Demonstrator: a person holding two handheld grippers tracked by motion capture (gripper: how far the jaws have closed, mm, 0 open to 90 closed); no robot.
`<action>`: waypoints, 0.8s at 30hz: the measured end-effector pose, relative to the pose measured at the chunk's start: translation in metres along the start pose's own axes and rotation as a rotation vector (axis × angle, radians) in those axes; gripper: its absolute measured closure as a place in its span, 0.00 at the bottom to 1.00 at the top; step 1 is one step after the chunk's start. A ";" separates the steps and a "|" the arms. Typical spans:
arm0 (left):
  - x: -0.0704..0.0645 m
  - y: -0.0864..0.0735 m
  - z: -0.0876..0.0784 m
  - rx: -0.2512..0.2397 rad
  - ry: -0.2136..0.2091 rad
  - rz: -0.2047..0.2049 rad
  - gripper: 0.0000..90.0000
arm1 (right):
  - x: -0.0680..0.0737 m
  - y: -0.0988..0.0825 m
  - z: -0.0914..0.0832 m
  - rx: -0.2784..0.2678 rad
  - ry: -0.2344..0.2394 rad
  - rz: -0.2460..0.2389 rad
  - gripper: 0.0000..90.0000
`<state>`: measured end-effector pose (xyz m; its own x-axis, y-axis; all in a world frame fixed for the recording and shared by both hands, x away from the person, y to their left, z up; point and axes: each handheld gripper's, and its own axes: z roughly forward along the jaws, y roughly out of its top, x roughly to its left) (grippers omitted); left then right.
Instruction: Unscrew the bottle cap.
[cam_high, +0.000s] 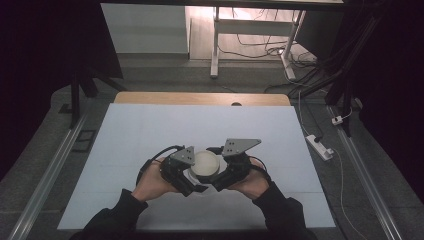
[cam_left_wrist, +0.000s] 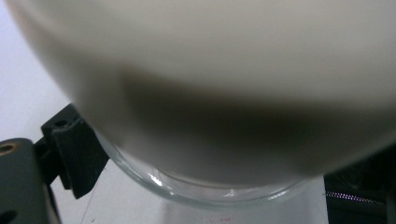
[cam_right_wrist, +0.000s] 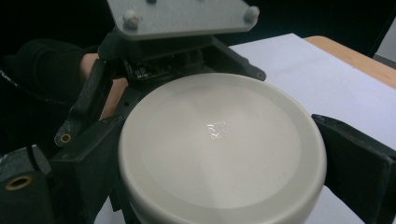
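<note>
The glass jar (cam_left_wrist: 205, 189) with its round cream lid (cam_right_wrist: 219, 149) sits near the front edge of the white mat (cam_high: 150, 130), midway between its left and right edges, wedged between both tools. The right gripper (cam_high: 220, 182) has its jaws clamped across the lid from opposite sides, lid axis upright, so any twist turns about that vertical line. The left gripper (cam_high: 192, 189) presses in low against the glass (whether its jaws grip or merely brace, I cannot tell). Both hands sit equally close. Nothing else stands on the mat; the wooden table edge (cam_high: 200, 98) lies well apart behind.
</note>
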<state>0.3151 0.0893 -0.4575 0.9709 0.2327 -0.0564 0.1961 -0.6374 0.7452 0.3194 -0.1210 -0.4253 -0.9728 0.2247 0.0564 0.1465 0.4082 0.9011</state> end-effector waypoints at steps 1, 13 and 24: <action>0.000 0.000 0.000 0.000 0.002 -0.001 0.08 | 0.000 0.001 -0.001 -0.001 -0.003 0.002 0.08; 0.000 -0.003 -0.001 0.001 0.007 -0.007 0.08 | -0.004 0.002 -0.009 -0.006 -0.060 0.020 0.08; -0.003 -0.006 -0.002 -0.001 0.011 -0.011 0.08 | -0.014 0.000 -0.015 -0.017 -0.115 0.048 0.08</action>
<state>0.3111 0.0937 -0.4604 0.9670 0.2483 -0.0573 0.2069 -0.6337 0.7454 0.3300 -0.1370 -0.4194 -0.9375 0.3442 0.0510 0.1885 0.3794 0.9058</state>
